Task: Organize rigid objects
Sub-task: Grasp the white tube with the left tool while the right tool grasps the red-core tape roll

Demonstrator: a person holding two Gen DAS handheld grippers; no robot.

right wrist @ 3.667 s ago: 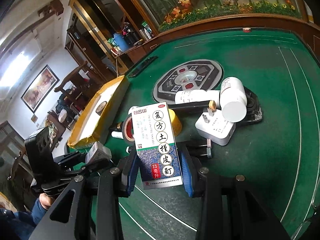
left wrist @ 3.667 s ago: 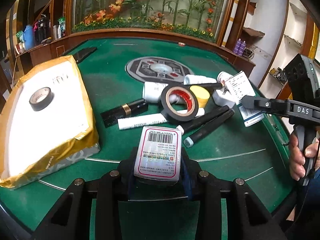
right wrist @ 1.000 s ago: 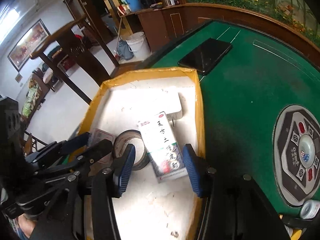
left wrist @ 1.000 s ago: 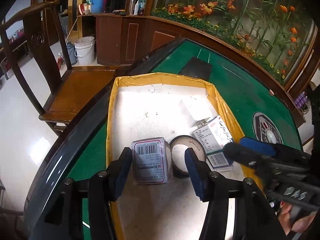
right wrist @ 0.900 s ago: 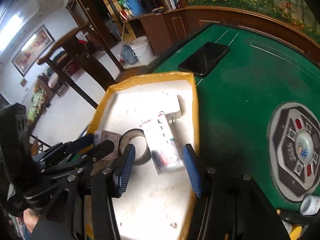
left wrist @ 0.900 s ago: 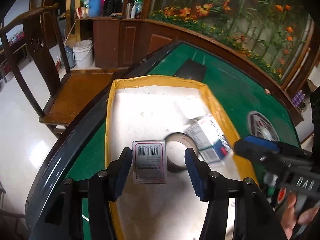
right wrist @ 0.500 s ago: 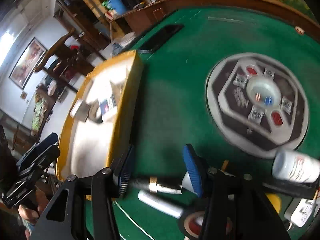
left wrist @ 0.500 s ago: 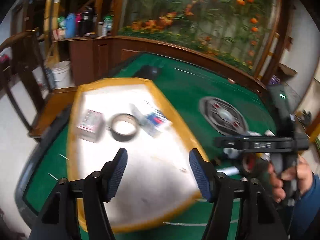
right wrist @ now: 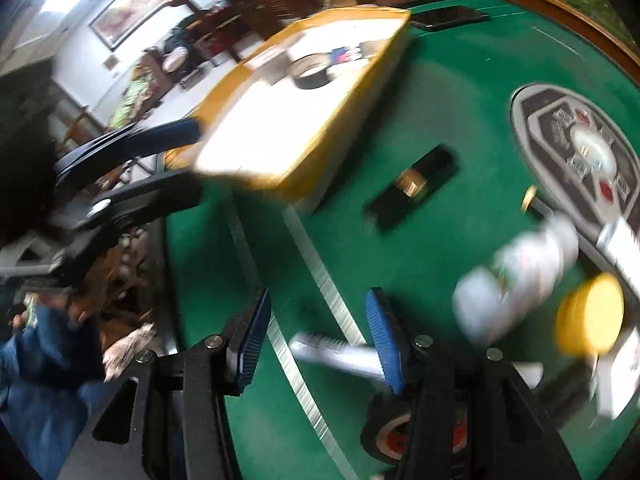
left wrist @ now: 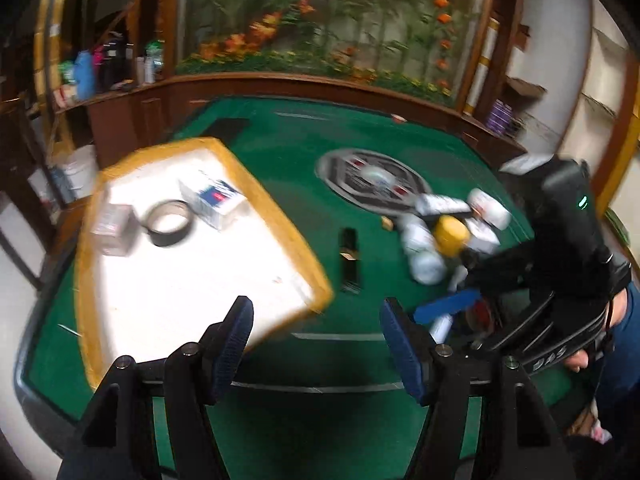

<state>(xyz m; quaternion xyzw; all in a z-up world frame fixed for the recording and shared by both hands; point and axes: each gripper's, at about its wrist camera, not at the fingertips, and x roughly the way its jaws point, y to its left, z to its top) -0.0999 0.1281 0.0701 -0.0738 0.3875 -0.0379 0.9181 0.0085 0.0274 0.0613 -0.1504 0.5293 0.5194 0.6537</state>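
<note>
Left wrist: tongs (left wrist: 316, 344) wide, empty

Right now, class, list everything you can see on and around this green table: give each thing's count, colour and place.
tray: one, yellow rim, white inside, table's left.
tape roll: one, black, in tray.
blue-and-white box: one, in tray beside the roll.
small box: one, pale, blurred, in tray, roll's other side.
black case: one, gold band, on felt beside tray.
control panel: one, grey, table centre.
white bottles: several, blurred, right pile.
yellow cap: one, right pile.
red-cored tape: one, black, under right claw.
left claw: open, empty.
right claw: open, empty.
</note>
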